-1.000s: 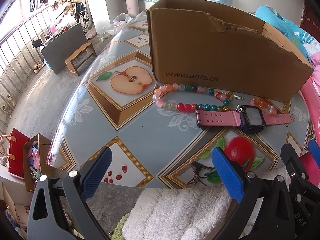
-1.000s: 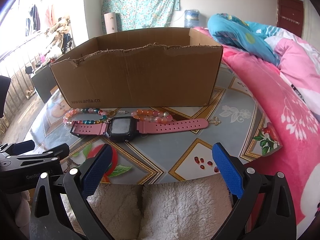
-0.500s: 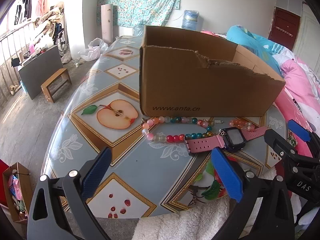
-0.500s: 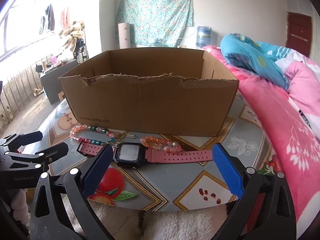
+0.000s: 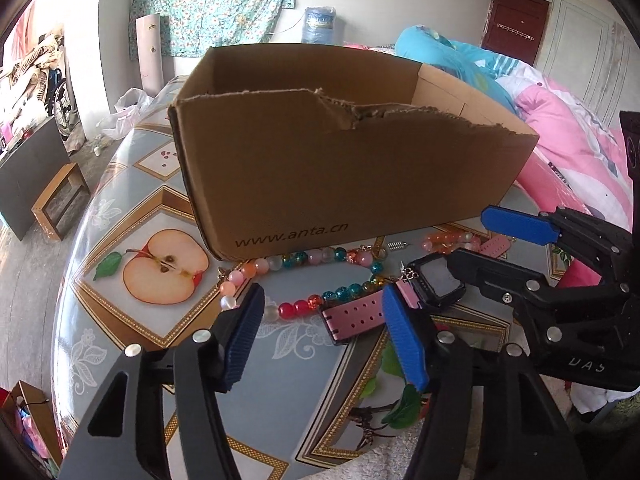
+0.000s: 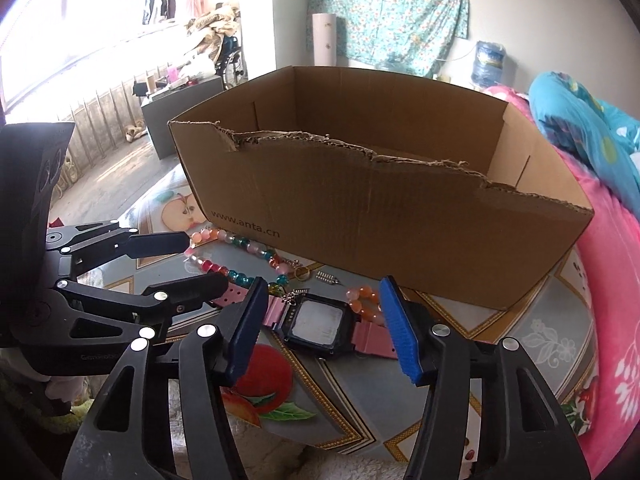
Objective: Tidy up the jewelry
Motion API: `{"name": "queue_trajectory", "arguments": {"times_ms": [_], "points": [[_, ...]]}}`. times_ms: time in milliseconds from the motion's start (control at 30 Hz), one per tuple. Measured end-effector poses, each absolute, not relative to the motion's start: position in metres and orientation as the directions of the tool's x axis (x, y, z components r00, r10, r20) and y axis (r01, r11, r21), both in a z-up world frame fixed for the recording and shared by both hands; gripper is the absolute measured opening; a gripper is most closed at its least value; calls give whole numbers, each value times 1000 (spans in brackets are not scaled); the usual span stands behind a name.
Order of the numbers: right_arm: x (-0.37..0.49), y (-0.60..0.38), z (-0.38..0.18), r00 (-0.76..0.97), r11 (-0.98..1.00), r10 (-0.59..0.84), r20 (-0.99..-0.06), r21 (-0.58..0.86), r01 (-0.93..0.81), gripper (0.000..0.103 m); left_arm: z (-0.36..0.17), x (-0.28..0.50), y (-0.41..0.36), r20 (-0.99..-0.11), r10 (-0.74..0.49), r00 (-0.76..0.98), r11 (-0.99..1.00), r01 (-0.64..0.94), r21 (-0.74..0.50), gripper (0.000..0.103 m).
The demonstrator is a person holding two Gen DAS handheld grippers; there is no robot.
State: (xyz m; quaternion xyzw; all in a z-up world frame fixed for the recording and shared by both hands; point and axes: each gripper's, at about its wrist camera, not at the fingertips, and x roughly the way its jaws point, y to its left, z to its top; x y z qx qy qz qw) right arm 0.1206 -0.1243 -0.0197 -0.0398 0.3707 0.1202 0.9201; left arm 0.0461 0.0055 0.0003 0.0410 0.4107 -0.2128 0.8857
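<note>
Fingers of the left gripper (image 5: pixel 322 330) stand spread and grasp nothing, low over the worktop (image 5: pixel 132 320) in front of the cardboard box (image 5: pixel 340 176); between their blue pads lie the near run of the bead necklace (image 5: pixel 304 280) and the strap end of the pink watch (image 5: pixel 400 296). The right gripper (image 6: pixel 320 328) is likewise spread and empty, its fingers (image 6: pixel 400 336) flanking the watch face in front of the box. An orange bead bracelet (image 6: pixel 362 300) lies between watch and box, beside a small metal spring (image 6: pixel 328 278). A pink quilt (image 6: pixel 608 280) lies right of the box.
</note>
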Motion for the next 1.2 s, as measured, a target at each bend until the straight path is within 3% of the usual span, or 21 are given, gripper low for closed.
{"name": "queue_trajectory", "arguments": {"times_ms": [267,533,800,1067,1200], "points": [[141,-104,-31,615,935,212,-760,-26,-355,43,-12,56,-1,-766,-283,577,916,399,-38,41],[155,-107,-43,552,948,153,-820,-35,-316,40,-15,58,-4,-762,-278,584,916,401,-27,40],[157,-114,-40,592,974,46,-805,-96,-206,39,-16,57,-2,-757,-286,587,915,402,-33,40],[144,-114,-28,586,956,101,-804,-85,-281,38,-16,57,-1,-754,-288,590,915,401,-36,40],[152,-125,-27,593,972,30,-805,-115,-205,38,-16,57,-1,-756,-287,588,916,399,-37,40]]}}
